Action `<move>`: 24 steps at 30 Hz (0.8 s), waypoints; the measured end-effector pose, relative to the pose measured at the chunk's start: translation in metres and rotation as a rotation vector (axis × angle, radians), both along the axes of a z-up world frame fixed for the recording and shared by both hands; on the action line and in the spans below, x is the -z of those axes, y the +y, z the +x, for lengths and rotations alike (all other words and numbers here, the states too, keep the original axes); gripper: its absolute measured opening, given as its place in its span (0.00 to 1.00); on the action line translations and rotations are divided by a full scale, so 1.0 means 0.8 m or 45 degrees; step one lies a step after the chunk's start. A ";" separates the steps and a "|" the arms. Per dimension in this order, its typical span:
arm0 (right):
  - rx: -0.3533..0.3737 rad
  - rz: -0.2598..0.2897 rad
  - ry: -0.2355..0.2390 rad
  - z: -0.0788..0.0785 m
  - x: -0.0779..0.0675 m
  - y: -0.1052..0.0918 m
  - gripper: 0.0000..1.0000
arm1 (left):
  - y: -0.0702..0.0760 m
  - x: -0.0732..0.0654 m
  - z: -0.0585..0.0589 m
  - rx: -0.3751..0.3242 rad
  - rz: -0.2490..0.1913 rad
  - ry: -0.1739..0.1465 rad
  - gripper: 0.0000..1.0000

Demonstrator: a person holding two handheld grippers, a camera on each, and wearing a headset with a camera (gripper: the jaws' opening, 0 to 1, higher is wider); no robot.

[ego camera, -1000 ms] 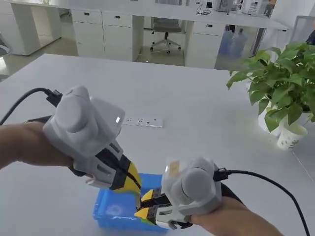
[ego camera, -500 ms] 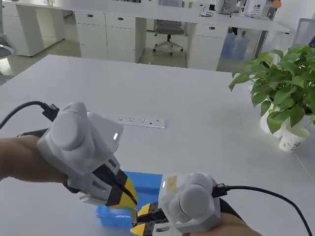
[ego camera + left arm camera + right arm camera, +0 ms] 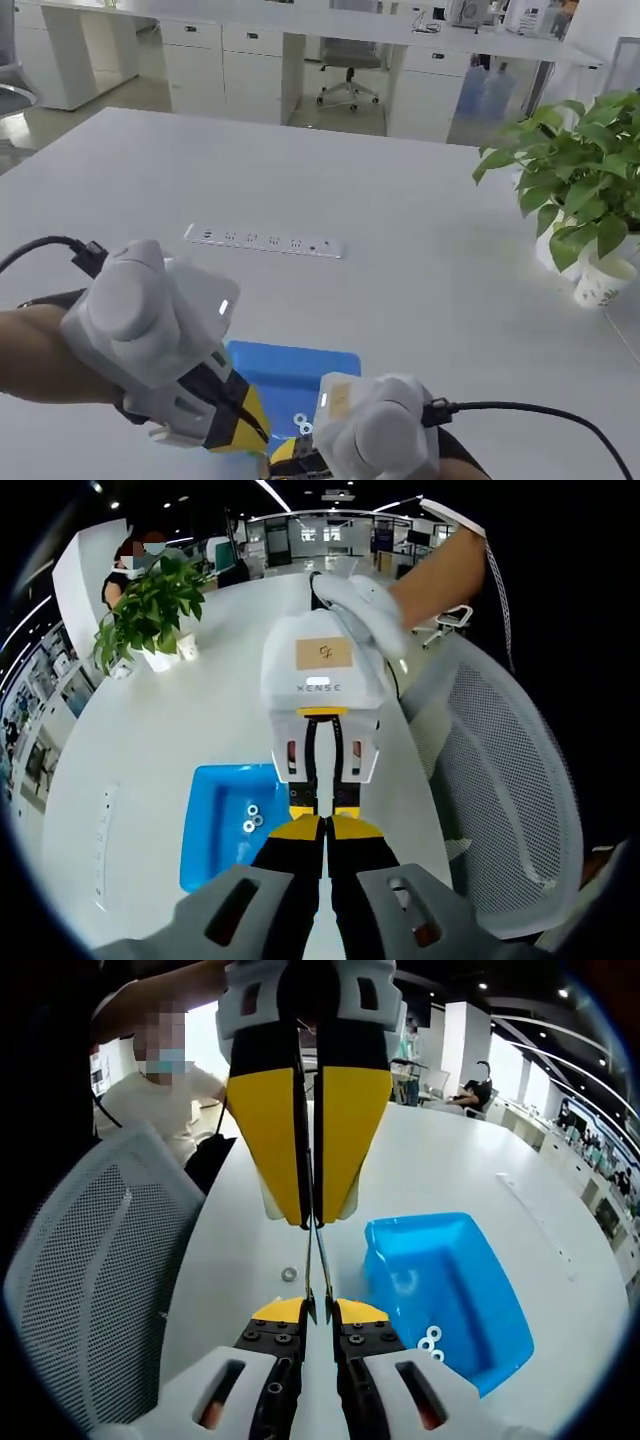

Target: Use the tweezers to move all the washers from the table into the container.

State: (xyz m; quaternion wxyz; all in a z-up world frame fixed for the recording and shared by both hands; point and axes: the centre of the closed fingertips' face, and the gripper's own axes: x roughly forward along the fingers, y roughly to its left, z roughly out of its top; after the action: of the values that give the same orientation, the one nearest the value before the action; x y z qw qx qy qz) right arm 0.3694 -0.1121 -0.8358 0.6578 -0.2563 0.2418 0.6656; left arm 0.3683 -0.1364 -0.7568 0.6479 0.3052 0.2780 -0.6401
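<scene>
1. The left claw [image 3: 325, 828] and right claw [image 3: 320, 1312] meet tip to tip. Both are clenched on the tweezers [image 3: 314, 1260] — thin metal legs running between them.
2. The blue container [image 3: 290, 362] sits by the near edge of the tabletop [image 3: 400, 200], with 3 washers [image 3: 432, 1341] inside.
3. 1 loose washer [image 3: 290, 1274] lies on the tabletop — between the container and the edge by the mesh chair [image 3: 90, 1280].

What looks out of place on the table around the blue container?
One washer lies on the table outside the blue container, while the other washers sit inside it. Nothing looks spilled or damaged.
</scene>
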 end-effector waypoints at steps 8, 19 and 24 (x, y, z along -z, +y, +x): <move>-0.030 -0.007 0.017 -0.012 0.008 0.005 0.11 | 0.006 0.008 -0.010 -0.023 0.001 0.010 0.04; -0.051 -0.006 0.027 -0.022 0.017 0.014 0.12 | 0.013 0.016 -0.020 -0.031 0.018 0.013 0.04; -0.063 -0.012 0.029 -0.025 0.021 0.016 0.12 | 0.015 0.020 -0.022 -0.036 0.020 0.016 0.04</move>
State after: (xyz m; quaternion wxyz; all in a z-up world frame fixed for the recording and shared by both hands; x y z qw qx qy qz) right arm 0.3492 -0.0992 -0.8526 0.6371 -0.2579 0.2460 0.6835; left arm 0.3506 -0.1247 -0.7732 0.6526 0.3023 0.2913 -0.6307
